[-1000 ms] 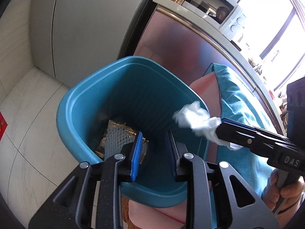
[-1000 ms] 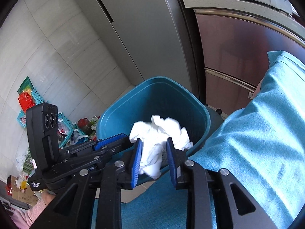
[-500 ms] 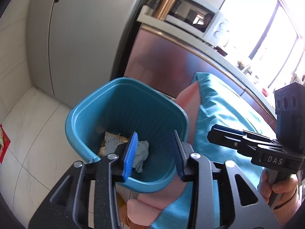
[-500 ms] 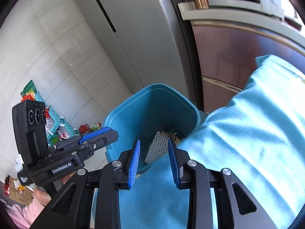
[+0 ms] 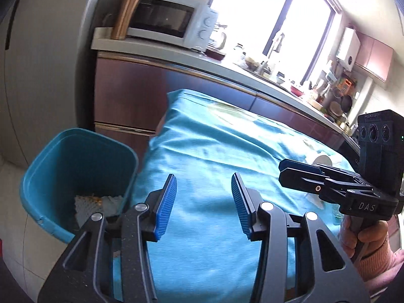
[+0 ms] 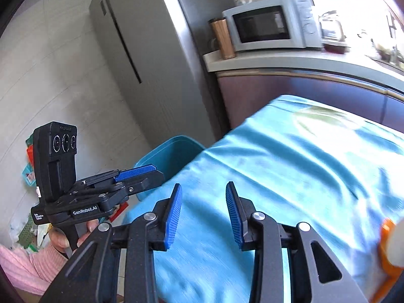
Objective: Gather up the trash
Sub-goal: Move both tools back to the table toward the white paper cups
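Both claws, left claw [image 5: 204,202] and right claw [image 6: 204,212], have just been opening and are empty; sweep the blue-clothed surface [image 5: 214,151] for remaining trash (bin [image 5: 50,161] sits beside).

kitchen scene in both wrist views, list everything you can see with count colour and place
bin: one, teal, on the floor beside the table's end
trash in bin: a few pieces, white mesh, pale tissue and something gold, at the bottom
tablecloth: one, turquoise, covering the table
microwave: one, white, on the counter
canister: one, copper, beside the microwave
fridge: one, grey, next to the counter
white cup-like thing: one, on the cloth, partly hidden
orange and white item: one, blurred, at the cloth's edge
left gripper: one, black with blue pads, open, empty
right gripper: one, same, open, empty
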Available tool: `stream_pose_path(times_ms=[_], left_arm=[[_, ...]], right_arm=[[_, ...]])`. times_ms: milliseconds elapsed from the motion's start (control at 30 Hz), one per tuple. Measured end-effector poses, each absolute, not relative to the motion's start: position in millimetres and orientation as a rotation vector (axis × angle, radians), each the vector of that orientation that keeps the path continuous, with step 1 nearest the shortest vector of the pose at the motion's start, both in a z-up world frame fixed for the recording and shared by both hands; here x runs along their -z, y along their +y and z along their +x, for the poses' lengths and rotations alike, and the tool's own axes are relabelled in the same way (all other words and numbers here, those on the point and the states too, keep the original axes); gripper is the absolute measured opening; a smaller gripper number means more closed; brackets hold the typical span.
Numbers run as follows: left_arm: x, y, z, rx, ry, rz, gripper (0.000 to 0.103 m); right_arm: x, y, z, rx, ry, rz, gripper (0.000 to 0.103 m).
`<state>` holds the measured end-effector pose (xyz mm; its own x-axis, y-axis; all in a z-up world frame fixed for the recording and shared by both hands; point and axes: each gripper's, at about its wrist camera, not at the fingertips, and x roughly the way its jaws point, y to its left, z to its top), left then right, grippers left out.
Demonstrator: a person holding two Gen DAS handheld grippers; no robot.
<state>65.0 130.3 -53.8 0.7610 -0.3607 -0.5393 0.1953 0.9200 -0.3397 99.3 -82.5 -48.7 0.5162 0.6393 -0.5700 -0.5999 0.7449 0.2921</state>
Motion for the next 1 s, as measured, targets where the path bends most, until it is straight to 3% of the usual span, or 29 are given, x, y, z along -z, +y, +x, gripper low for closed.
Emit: stream_pose_path(times_ms=[667,1000], left_arm=[[62,-54,70,0.722,0.750,-0.132,0.046],[55,-98,85,0.758,0.762,-0.074,0.048]], right_arm=[[66,-296,42,-0.263,0.650,0.272,0.034],[69,-339,39,-0.171,0.606,0.314,0.034]])
